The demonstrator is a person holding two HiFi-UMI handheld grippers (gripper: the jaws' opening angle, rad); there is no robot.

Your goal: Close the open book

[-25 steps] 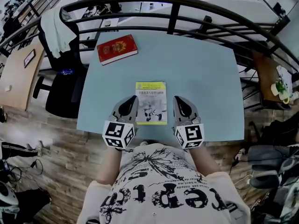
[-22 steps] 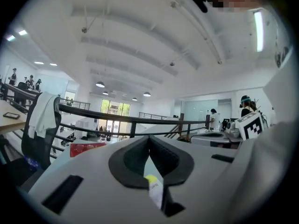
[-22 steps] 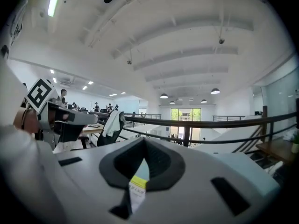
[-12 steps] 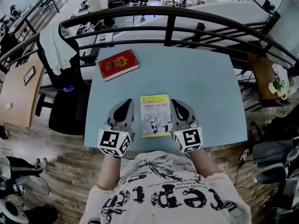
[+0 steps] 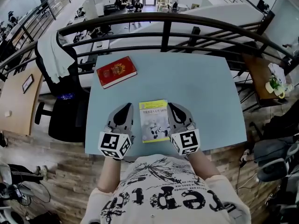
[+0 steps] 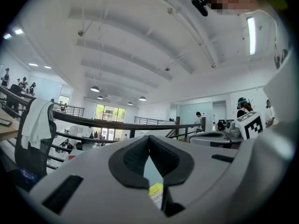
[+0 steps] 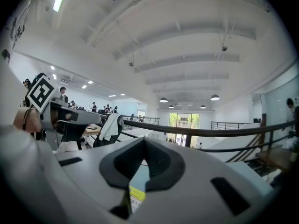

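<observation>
Head view: the book (image 5: 154, 120) lay closed at the middle of the table's (image 5: 201, 85) near edge, just between the left gripper (image 5: 125, 107) and the right gripper (image 5: 172, 106). Both grippers' jaws were together, holding nothing. A red book (image 5: 116, 72) lay near the far left corner.

The yellow book (image 5: 154, 120) has print too small to read.
</observation>
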